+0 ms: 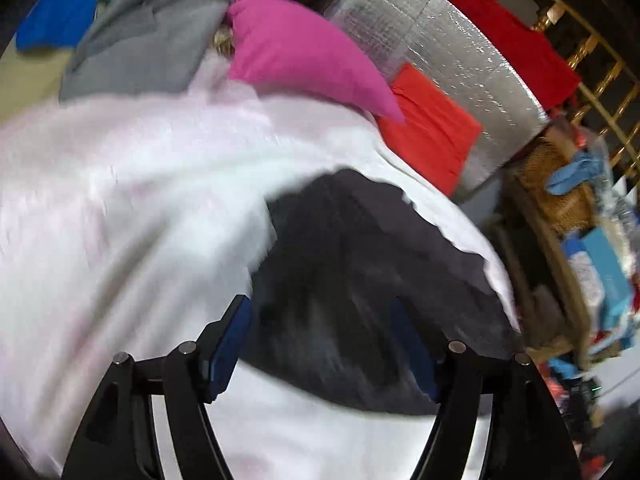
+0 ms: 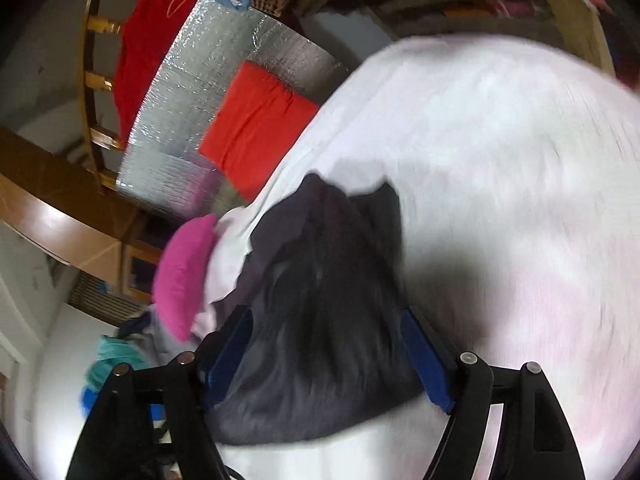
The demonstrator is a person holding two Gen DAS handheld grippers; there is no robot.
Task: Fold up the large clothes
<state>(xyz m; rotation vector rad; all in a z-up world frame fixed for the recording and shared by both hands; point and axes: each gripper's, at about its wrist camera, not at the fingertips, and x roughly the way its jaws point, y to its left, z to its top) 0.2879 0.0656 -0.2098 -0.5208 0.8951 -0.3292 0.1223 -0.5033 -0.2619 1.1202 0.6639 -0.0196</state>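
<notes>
While both views are blurred, the dark grey garment (image 1: 360, 264) (image 2: 320, 320) shows bunched on the white sheet (image 1: 120, 220) (image 2: 500, 200) of a bed. The left tongs (image 1: 324, 344) stand wide apart with the dark cloth lying between their blue pads (image 1: 228, 352), not pinched. The right tongs (image 2: 328, 356) gape likewise, the cloth between them and unclamped. Beyond, a pink cushion (image 1: 304, 56) (image 2: 184, 276) and a folded orange-red cloth (image 1: 432, 136) (image 2: 256, 128) lie at the far side, the orange-red cloth on a silver foil mat (image 1: 460, 52) (image 2: 200, 92).
</notes>
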